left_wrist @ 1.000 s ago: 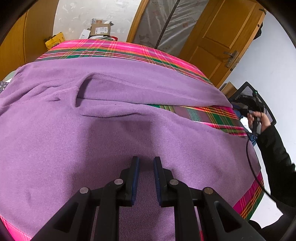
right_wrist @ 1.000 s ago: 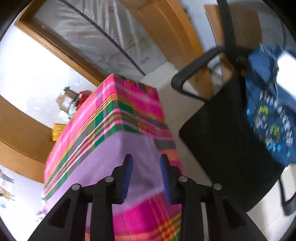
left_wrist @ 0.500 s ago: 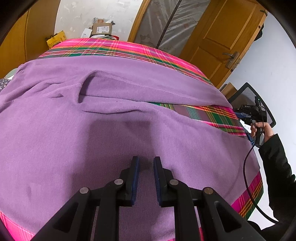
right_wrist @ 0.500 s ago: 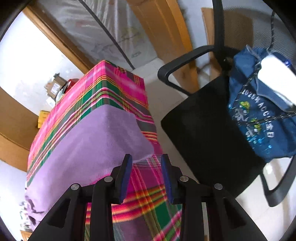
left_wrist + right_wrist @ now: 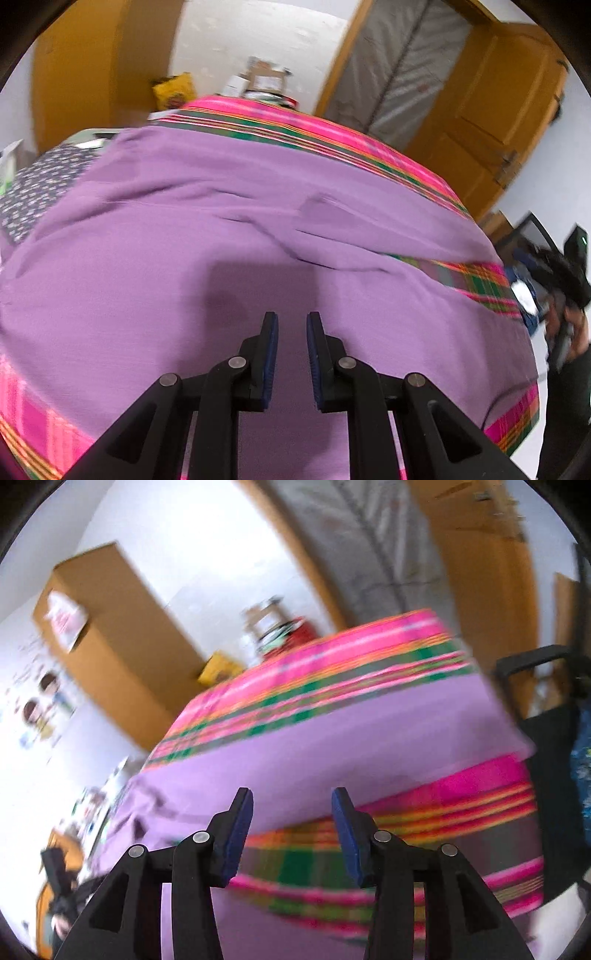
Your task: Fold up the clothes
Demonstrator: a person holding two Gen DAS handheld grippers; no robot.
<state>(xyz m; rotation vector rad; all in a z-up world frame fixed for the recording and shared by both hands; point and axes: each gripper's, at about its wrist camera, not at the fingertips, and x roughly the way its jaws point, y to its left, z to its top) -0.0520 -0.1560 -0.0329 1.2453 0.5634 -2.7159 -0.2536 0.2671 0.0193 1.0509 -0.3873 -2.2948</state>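
Observation:
A purple fleece garment (image 5: pixel 258 240) lies spread over a table under a pink plaid cloth (image 5: pixel 332 140). One sleeve runs along the far side, and a strip of plaid shows between it and the body. My left gripper (image 5: pixel 291 321) hovers over the near part of the garment, open by a narrow gap with nothing in it. My right gripper (image 5: pixel 291 801) is at the table's end above the purple garment (image 5: pixel 332 731). Its jaws are opening wide, with nothing between them. The right wrist view is blurred by motion.
A black chair (image 5: pixel 546 738) with blue clothing (image 5: pixel 583 760) on it stands by the table's end. A wooden door (image 5: pixel 480 110) and boxes (image 5: pixel 266 77) are behind the table. Dotted fabric (image 5: pixel 40 181) lies at the far left. A hand (image 5: pixel 565 332) shows at the right edge.
The left gripper has swung left, so the garment's folds now sit further right in its view. The right gripper has rolled from the chair toward the table, and its jaws have widened.

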